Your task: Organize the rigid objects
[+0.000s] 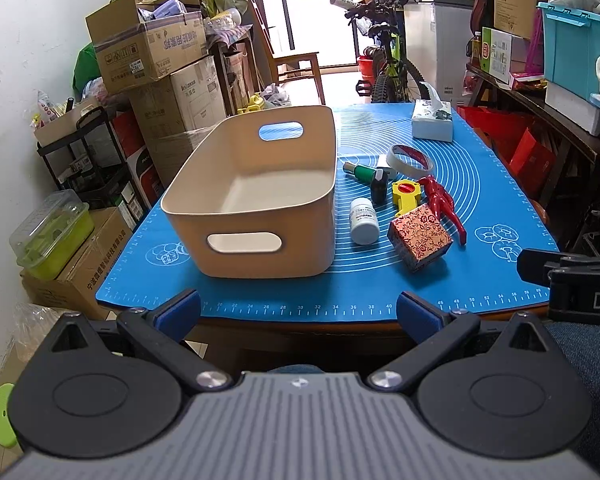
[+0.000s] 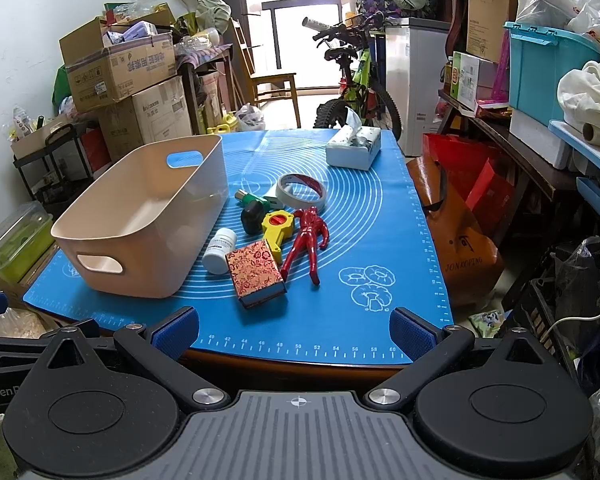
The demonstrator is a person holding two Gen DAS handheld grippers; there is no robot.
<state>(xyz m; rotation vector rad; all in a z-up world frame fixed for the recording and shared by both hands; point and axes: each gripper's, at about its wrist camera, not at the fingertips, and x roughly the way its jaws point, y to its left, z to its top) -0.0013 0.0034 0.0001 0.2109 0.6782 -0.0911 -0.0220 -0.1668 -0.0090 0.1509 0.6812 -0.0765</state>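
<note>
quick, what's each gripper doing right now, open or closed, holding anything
Left gripper: open, holding nothing, short of the blue mat.
Right gripper: open, holding nothing, also at the table's near edge.

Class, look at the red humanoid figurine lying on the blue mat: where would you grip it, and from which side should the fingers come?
Grip the red humanoid figurine across its narrow waist, coming from above. It lies flat on the blue mat with legs splayed towards the camera, so the torso is the compact part; the open right gripper is nearer, and the yellow tool crowds its left.
</note>
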